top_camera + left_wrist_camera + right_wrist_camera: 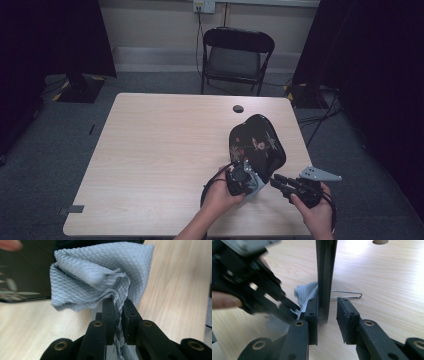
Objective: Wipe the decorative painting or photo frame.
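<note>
On the worktop [150, 150], taking the black lacquered tray [256, 145] as the landmark, the left gripper [248, 181] sits at the tray's near-left edge, low over the wood. In the left gripper view its fingers [108, 315] are drawn narrow and pinch a grey woven cloth [100, 275]; the cloth bunches up above the tips and runs down between them, and it hides most of the tray behind it, so only a dark slice with pale painted marks shows at the left. From the high view the cloth is a small pale patch beside the tray's near edge, and whether it touches the tray's surface is hard to make out. To the right of the tray's near edge is the right gripper [280, 181]. In the right gripper view the tray stands on edge between its fingers [312, 312], tight against the left one, while a gap shows at the right one, so a firm clamp cannot be told. A thin wire stand [347, 293] lies on the wood just behind the tray, partly covered by it. The left gripper appears blurred left of the tray.
</note>
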